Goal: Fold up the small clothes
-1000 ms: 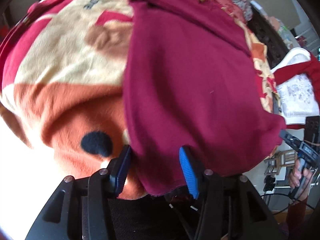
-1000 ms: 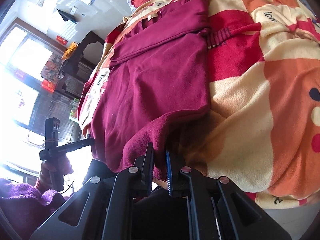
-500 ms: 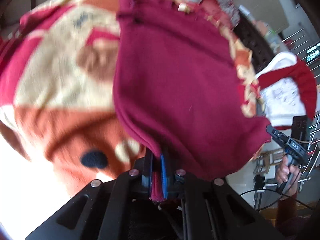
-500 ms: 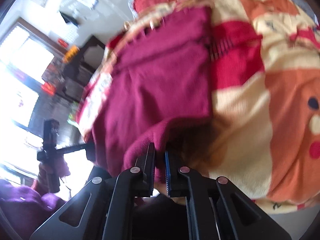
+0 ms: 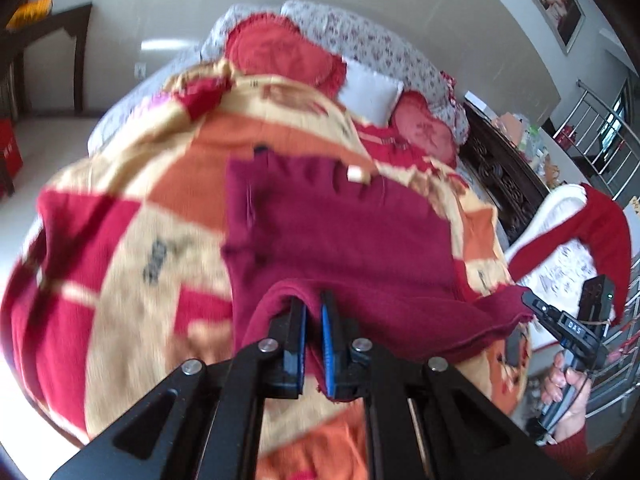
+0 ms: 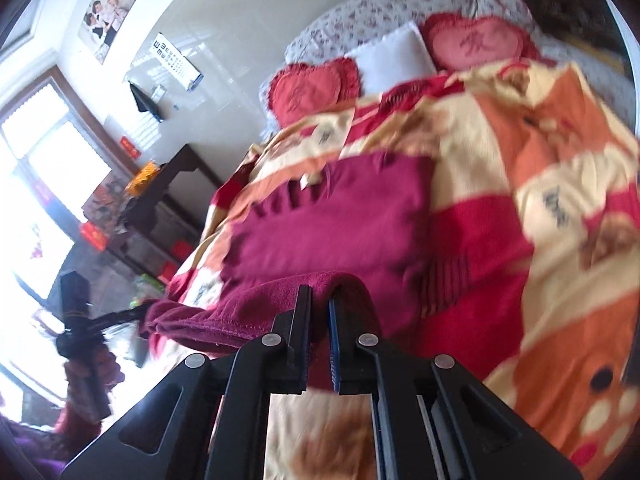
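Taking the blanket [image 5: 120,248] on the bed as the landmark, the maroon garment [image 5: 340,240] lies across its middle, collar end with a pale label [image 5: 357,175] towards the red cushions [image 5: 280,52] and the white pillow [image 5: 370,90], hem end lifted off the blanket towards the person. Going left to right in the left wrist view, the left gripper [image 5: 314,312] is clamped tight on one hem corner, the cloth bunching over and between its blue pads [image 5: 326,344]; further right the hem stretches to the other corner, where the right gripper [image 6: 319,312] bites the fabric, held by a hand [image 5: 568,390] beyond the blanket's edge. In the right wrist view that gripper is likewise pinched closed on the hem, a thick fold draped over its fingertips. The garment looks like a soft, fleecy knit, light and limp: it sags between the two holds and will drape wherever it is laid, not keep a crease by itself. It seems grippy rather than slippery, so a corner pinch should hold. The hem corners look like the right places to grip for carrying this edge over towards the collar, keeping the span taut so the fold lands square.
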The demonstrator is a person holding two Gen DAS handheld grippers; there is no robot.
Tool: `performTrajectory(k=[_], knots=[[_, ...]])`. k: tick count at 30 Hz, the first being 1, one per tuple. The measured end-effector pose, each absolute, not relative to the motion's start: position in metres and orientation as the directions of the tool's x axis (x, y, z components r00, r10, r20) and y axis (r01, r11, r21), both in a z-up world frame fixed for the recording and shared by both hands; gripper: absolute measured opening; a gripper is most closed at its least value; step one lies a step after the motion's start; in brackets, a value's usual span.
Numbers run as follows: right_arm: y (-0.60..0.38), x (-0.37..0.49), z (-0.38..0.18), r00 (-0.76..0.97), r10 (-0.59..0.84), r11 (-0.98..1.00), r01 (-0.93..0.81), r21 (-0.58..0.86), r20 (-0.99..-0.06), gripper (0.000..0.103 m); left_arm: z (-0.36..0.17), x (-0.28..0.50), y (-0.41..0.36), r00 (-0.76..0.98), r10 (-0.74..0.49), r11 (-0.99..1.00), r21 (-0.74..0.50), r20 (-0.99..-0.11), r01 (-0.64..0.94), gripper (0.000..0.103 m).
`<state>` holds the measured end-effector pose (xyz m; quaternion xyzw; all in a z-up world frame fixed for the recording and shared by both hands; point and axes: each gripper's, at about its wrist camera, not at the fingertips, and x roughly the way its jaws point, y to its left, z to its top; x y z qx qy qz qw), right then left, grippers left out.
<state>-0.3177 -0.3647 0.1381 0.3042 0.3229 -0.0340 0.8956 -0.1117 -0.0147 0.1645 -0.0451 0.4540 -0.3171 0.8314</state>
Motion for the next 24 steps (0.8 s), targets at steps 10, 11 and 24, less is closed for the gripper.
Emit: performTrajectory(k=[10,11,24], knots=[[-0.402,-0.243,0.141,0.791,0.021,0.836,0.321,0.444,-0.612,0.0,0.145,-0.025,-0.073,0.427,-0.488,0.844,-0.287,-0.762,0.453,0.007],[-0.406,-0.235,0.139,0.787,0.017,0.835,0.328,0.442,-0.616,0.0,0.141,-0.019,-0.077,0.424,-0.486,0.846,-0.289,-0.764,0.448,0.007],[-0.452,-0.146,0.086,0.701,0.0,0.781,0.446,0.438,-0.713,0.0,0.095,0.063,-0.112,0.375,-0.464,0.869,-0.331,-0.802,0.368,0.009]])
